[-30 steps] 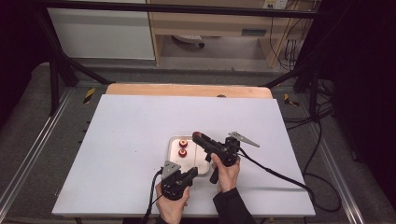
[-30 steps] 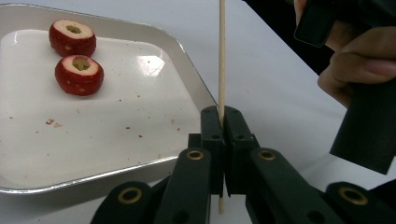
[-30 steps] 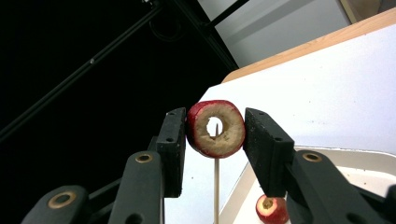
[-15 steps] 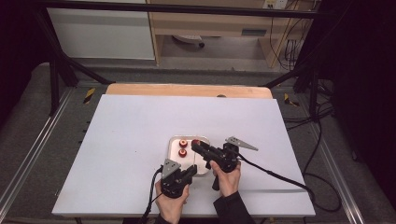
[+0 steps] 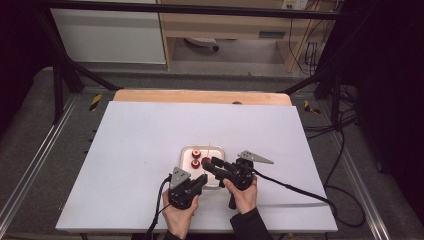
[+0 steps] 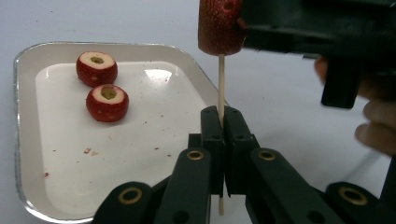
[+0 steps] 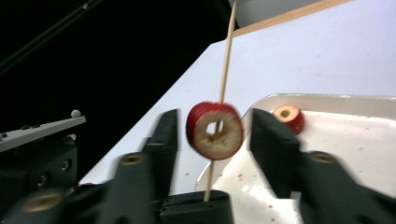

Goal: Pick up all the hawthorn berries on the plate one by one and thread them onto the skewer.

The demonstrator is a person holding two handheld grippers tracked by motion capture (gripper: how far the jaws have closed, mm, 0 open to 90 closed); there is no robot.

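Your right tool [image 7: 212, 135] has just been opening and stands spread around the red cored fruit slice [image 7: 215, 130], now threaded on the thin wooden skewer [image 6: 221, 84] pinched upright by your left tool [image 6: 223, 126]; two slices remain.

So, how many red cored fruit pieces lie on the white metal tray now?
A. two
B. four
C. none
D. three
A: two red cored fruit pieces lie on the white metal tray; a third piece sits on the thin wooden skewer, which the left hand-held gripper holds upright.
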